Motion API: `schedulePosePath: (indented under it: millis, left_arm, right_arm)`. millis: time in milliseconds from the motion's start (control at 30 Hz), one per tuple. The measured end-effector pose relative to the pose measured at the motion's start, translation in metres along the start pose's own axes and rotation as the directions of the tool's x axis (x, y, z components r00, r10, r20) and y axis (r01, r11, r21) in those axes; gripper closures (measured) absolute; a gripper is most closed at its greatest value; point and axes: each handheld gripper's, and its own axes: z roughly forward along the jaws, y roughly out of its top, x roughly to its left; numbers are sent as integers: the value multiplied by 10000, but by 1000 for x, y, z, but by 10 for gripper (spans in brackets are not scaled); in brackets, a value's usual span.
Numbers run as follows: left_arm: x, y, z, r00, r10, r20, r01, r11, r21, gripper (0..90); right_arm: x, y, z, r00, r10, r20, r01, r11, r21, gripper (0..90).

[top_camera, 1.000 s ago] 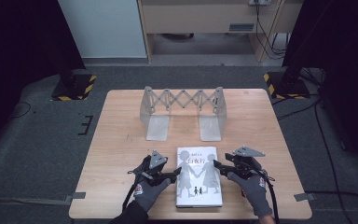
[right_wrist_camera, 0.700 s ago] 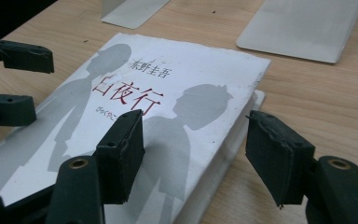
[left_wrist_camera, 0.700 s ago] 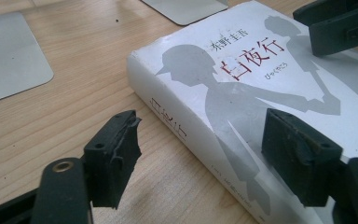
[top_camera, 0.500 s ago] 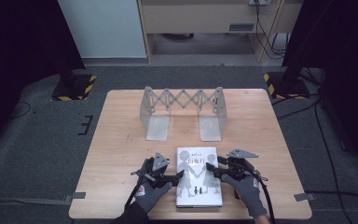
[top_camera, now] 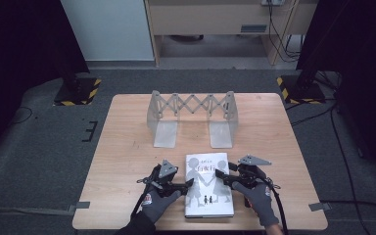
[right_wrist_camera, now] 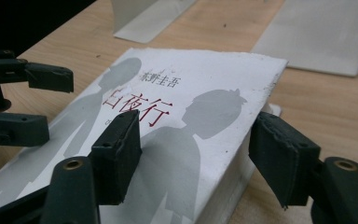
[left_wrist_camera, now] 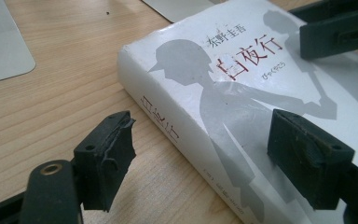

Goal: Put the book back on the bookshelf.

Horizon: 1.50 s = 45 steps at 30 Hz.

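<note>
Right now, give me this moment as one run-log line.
book: flat on table, near edge | left gripper: open, jaws just opening, astride spine edge | right gripper: open, astride opposite edge | expandable bookstand: empty

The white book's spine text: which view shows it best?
The left gripper view: the thick white book turns its lettered spine toward that camera. The right gripper view shows its cover and page edge; the high view shows the cover from above.
</note>
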Motion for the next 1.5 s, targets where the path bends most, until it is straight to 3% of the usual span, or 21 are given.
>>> schedulePosePath:
  millis: [67, 200, 433, 633, 867, 1000, 1267, 1500]
  left_arm:
    - [0, 1, -1, 10000, -33, 20, 33, 10000, -48, 218]
    - [1, 1, -2, 10000, -68, 56, 68, 10000, -53, 218]
    - [2, 1, -2, 9998, -160, 117, 161, 9999, -61, 216]
    - [3, 1, -2, 9997, -173, 150, 175, 9998, -78, 216]
    - [2, 0, -2, 9999, -96, 108, 97, 9999, -92, 214]
    - [2, 1, -2, 9999, -93, 112, 95, 9999, -113, 214]
    - [1, 0, -1, 9999, -94, 85, 95, 9999, -116, 214]
    - [2, -1, -1, 9998, -170, 114, 172, 9997, -160, 212]
  right_arm:
    - [3, 6, -6, 9995, -331, 2, 330, 9985, -444, 396]
    - [9, 13, -9, 9992, -389, -132, 376, 9955, -868, 399]
    - [8, 14, -8, 9992, -231, -336, 206, 9970, -741, 416]
    - [9, 20, -11, 9970, 196, -755, -255, 9967, -775, 402]
    - [7, 17, -9, 9971, 303, -702, -348, 9973, -646, 419]
    - [6, 21, -10, 9885, 911, -1206, -996, 9928, -666, 389]
    - [11, 13, 0, 9970, 561, -537, -584, 9974, -429, 381]
    - [15, 11, 4, 9968, 459, -648, -491, 9976, -485, 359]
